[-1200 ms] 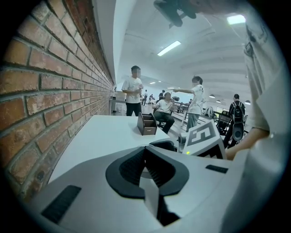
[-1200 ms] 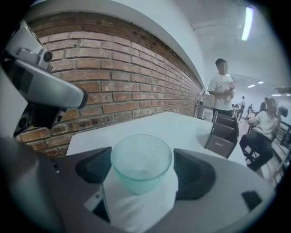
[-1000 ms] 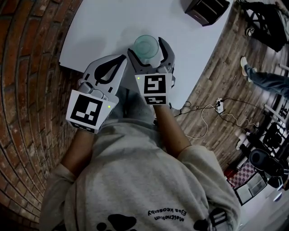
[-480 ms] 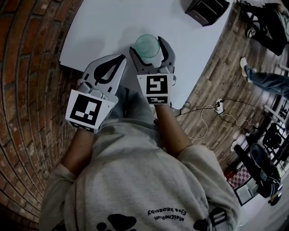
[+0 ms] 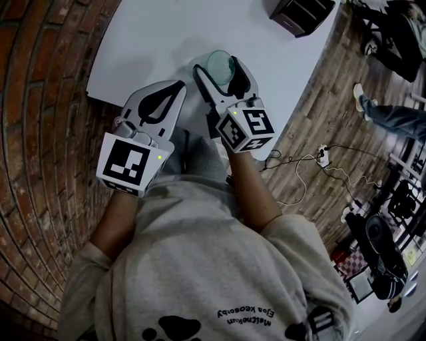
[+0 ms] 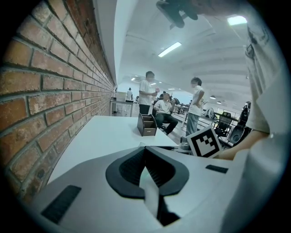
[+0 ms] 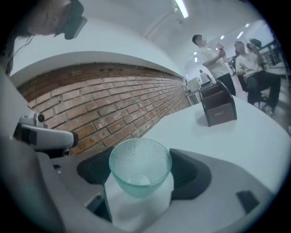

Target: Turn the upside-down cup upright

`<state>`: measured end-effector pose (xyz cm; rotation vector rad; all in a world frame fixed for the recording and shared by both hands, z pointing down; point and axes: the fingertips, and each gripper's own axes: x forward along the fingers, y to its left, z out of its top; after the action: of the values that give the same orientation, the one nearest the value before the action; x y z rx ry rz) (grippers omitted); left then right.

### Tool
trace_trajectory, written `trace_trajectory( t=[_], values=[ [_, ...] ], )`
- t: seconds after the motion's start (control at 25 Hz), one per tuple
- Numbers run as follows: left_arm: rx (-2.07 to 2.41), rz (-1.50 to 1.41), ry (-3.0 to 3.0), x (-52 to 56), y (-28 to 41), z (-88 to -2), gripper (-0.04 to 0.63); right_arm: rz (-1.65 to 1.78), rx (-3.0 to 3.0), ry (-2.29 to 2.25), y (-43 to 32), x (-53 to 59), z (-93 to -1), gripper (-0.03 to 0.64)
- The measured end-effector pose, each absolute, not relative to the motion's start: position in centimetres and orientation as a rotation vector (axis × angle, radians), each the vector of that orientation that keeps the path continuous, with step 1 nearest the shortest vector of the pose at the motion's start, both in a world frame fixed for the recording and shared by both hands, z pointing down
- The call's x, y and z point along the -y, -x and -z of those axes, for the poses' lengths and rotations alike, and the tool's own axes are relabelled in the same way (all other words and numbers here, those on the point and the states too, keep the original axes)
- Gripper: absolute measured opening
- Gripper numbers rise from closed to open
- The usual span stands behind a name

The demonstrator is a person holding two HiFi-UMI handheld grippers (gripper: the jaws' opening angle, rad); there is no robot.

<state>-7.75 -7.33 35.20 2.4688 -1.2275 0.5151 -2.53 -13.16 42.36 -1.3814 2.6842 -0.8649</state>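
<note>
Nearest: grey sweatshirt [image 5: 200, 266], both forearms reaching out to the table [image 5: 146, 40].

Left gripper [image 5: 180, 84]: jaws fully together, nothing between them. It sits over the table's near edge, beside the brick wall [image 5: 40, 133], marker cube toward the body.

Right gripper [image 5: 217, 66]: just right of the left one, rolled so its marker cube [image 5: 245, 129] shows a corner to the head view. The jaws stand wide and have just been closing a little. The cup [image 5: 221, 63] is between them, and the dark pads meet its sides left and right, so it is gripped.

Cup: pale green, dimpled glass, over the table's near-middle.
- Right gripper view: mouth up, rounded base down between the jaws, white table showing below it.
- Head view: rim reads as a tilted oval.
- Cannot tell if the base touches the table.

Farther: dark box [image 5: 301, 13] with compartments, standing at the table's far corner, well apart from the cup.

Beyond the table: wood floor [image 5: 319, 113], a white cable [image 5: 306, 166] lying on it, and several people standing and seated far down the room.
</note>
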Motion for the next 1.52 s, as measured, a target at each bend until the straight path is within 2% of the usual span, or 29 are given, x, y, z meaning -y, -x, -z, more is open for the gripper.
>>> trace_trajectory(
  t=[0.4,1.08,1.48,1.52],
  values=[
    [1.219,-0.522,-2.477,7.2,7.4,-35.2,0.009,1.173,-2.298,1.097,1.7,13.1,-42.0,0.379],
    [1.223,-0.531,-2.479,7.3,7.4,-35.1,0.009,1.355,-2.018,0.754,2.5,12.5,-41.7,0.379],
    [1.169,-0.830,-2.607,7.6,7.1,-36.3,0.015,1.371,-2.001,0.720,2.5,12.1,-41.4,0.379],
    [1.154,-0.862,-2.620,7.7,7.0,-36.5,0.037,1.372,-2.000,0.719,2.5,12.0,-41.4,0.379]
  ],
)
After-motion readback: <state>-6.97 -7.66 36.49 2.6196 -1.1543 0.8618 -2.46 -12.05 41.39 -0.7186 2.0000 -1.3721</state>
